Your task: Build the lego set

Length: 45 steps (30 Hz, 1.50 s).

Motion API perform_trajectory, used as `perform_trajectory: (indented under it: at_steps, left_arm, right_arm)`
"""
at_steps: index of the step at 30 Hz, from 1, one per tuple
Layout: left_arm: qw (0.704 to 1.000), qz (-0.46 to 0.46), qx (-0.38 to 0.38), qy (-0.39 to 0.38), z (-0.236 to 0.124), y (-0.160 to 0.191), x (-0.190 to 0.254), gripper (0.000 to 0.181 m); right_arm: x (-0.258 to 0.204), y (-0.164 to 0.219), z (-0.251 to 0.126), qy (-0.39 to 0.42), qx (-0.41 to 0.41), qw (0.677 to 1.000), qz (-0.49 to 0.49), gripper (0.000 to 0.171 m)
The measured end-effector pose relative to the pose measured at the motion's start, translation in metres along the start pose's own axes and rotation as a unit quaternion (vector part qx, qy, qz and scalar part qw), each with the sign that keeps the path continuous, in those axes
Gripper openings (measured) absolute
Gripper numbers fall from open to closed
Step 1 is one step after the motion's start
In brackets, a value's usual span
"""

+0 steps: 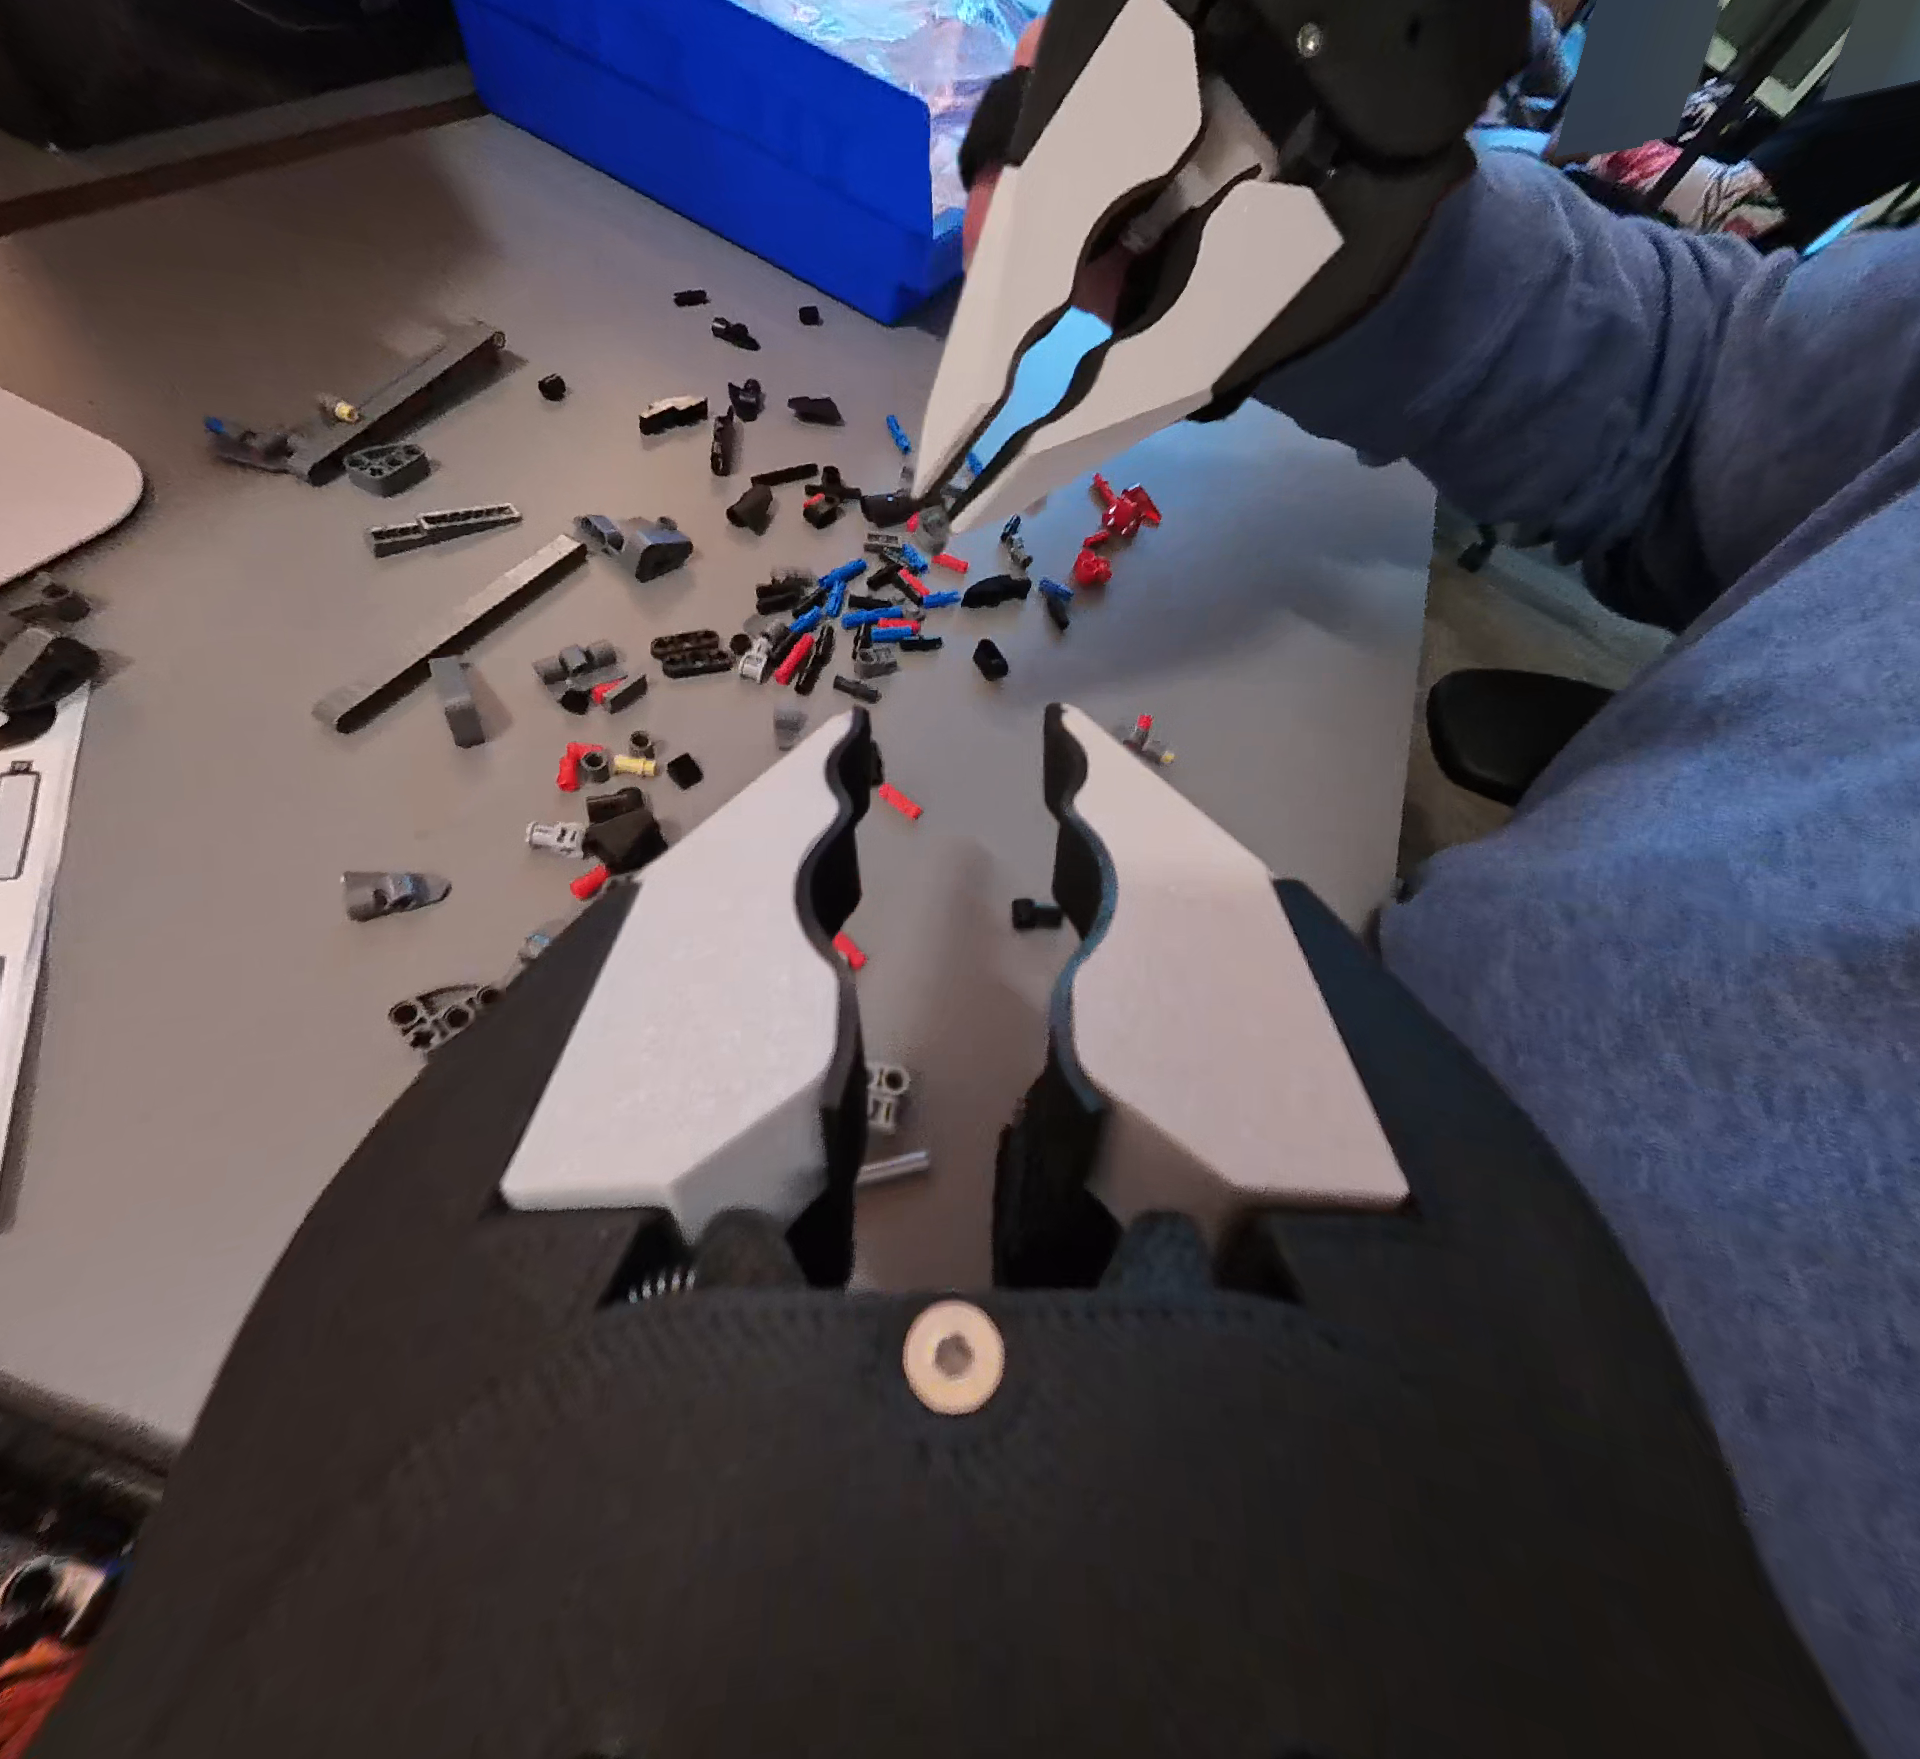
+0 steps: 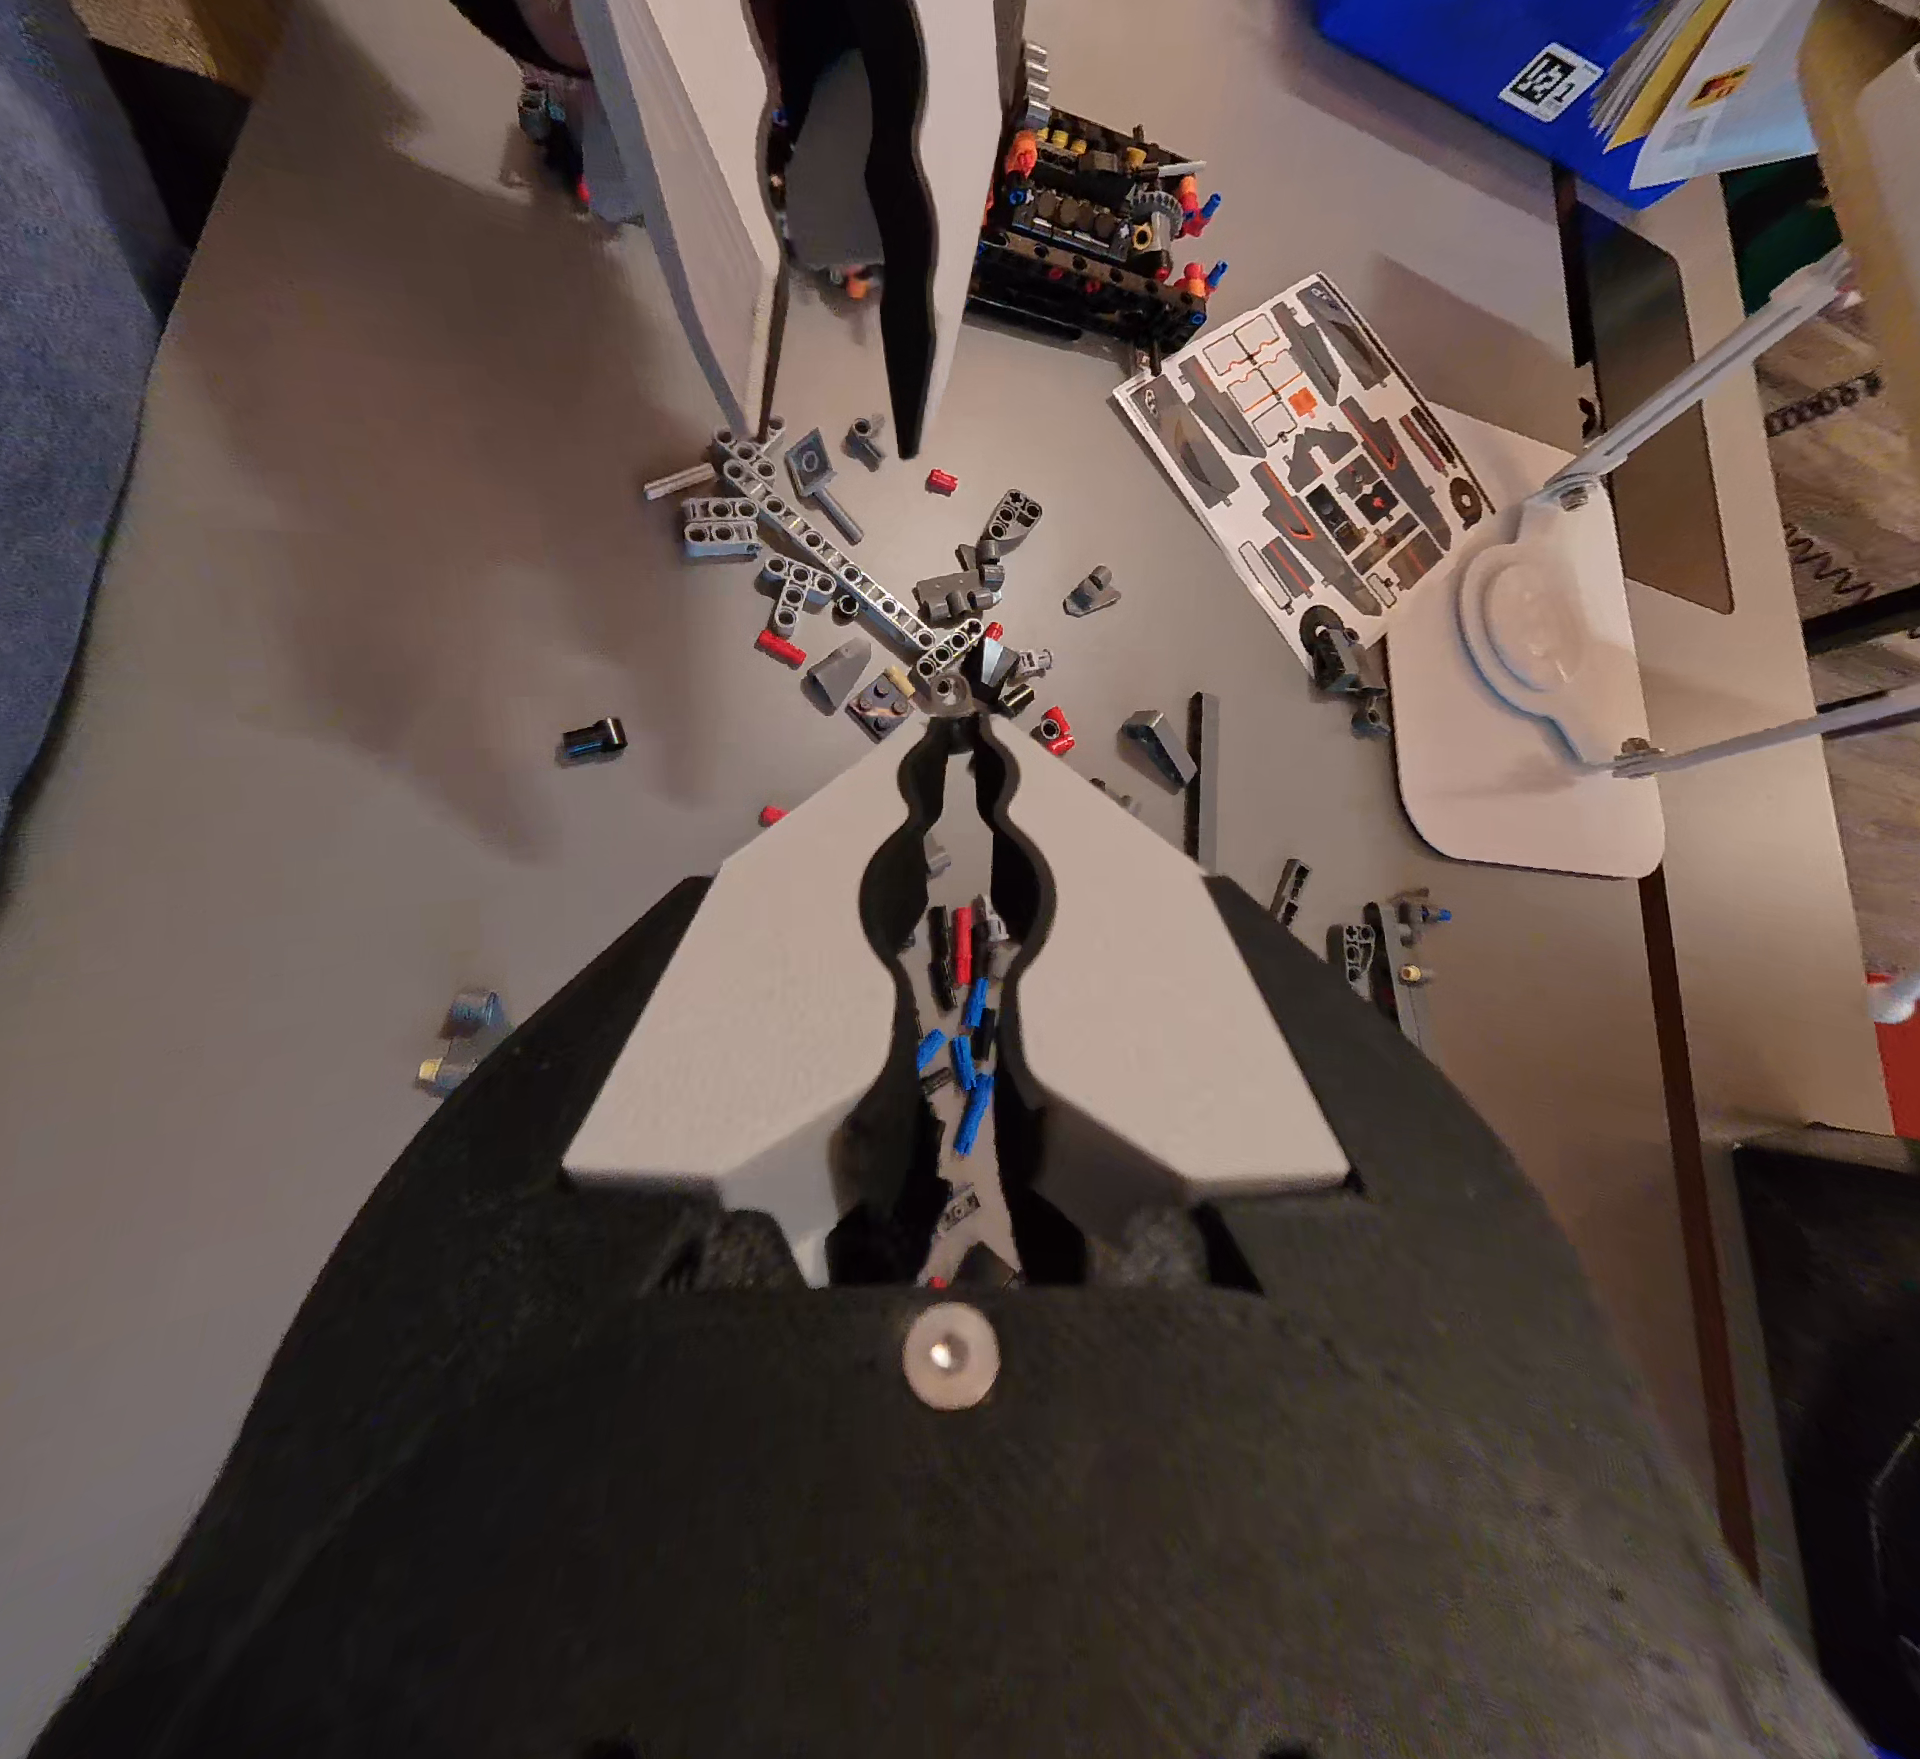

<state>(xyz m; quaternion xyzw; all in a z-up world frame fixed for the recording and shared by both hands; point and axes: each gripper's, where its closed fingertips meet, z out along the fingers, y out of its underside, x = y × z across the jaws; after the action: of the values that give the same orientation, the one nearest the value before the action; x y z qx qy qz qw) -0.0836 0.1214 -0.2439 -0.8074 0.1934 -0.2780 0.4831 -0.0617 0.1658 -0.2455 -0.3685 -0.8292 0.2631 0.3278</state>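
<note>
My left gripper (image 1: 951, 722) hovers above the grey table (image 1: 208, 982), jaws wide apart, nothing between them. My right gripper (image 2: 951, 722) is down in the scattered lego pieces (image 1: 831, 608), jaws nearly together, tips pinching a small dark grey round-holed piece (image 2: 948, 693) at the end of a long light grey holed beam (image 2: 831, 556). Whether the piece is off the table, I cannot tell.

Loose parts spread over the table middle: blue and red pins (image 2: 971, 1065), black connectors, grey beams, and a cluster of red parts (image 1: 1117, 525) just beside the right gripper's tips. A long dark grey beam (image 1: 457, 629) lies left of the pile.

The partly built lego assembly (image 2: 1091, 244), black with orange and yellow bits, sits farther back on the table, beside the sticker sheet (image 2: 1309, 452). A blue bin (image 1: 686, 88) with clear plastic bags stands at the table's far edge. A white stand base (image 2: 1527, 670) sits near the sticker sheet. A blue sleeve (image 1: 1558, 379) runs behind the right gripper.
</note>
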Motion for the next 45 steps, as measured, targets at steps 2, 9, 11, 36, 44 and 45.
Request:
perform_trajectory:
  at_steps: [2, 9, 11, 36, 44, 45]
  left_arm:
    - [1.0, -0.009, 0.006, 0.008, 0.005, -0.004, 0.002, 0.031]
    - [0.998, -0.035, 0.02, 0.04, 0.023, -0.011, 0.009, 0.031]
    - [0.998, -0.042, 0.027, 0.046, 0.026, -0.014, 0.01, 0.031]
    - [0.996, -0.018, 0.09, 0.019, 0.047, -0.055, 0.007, 0.03]
    - [0.994, 0.043, 0.094, -0.039, 0.05, -0.066, 0.0, 0.03]
    - [0.993, 0.058, 0.094, -0.05, 0.05, -0.067, -0.001, 0.029]
  right_arm:
    - [0.001, -0.001, -0.003, 0.004, 0.006, 1.0, 0.002, 0.003]
    - [0.003, -0.006, -0.015, 0.022, 0.024, 0.999, 0.007, 0.002]
    - [0.003, -0.008, -0.018, 0.028, 0.03, 0.999, 0.009, 0.002]
    - [0.037, -0.022, -0.046, 0.022, 0.232, 0.945, 0.229, 0.001]
    - [0.041, -0.025, -0.053, 0.015, 0.255, 0.935, 0.244, 0.002]
    - [0.041, -0.026, -0.054, 0.011, 0.262, 0.932, 0.252, 0.002]
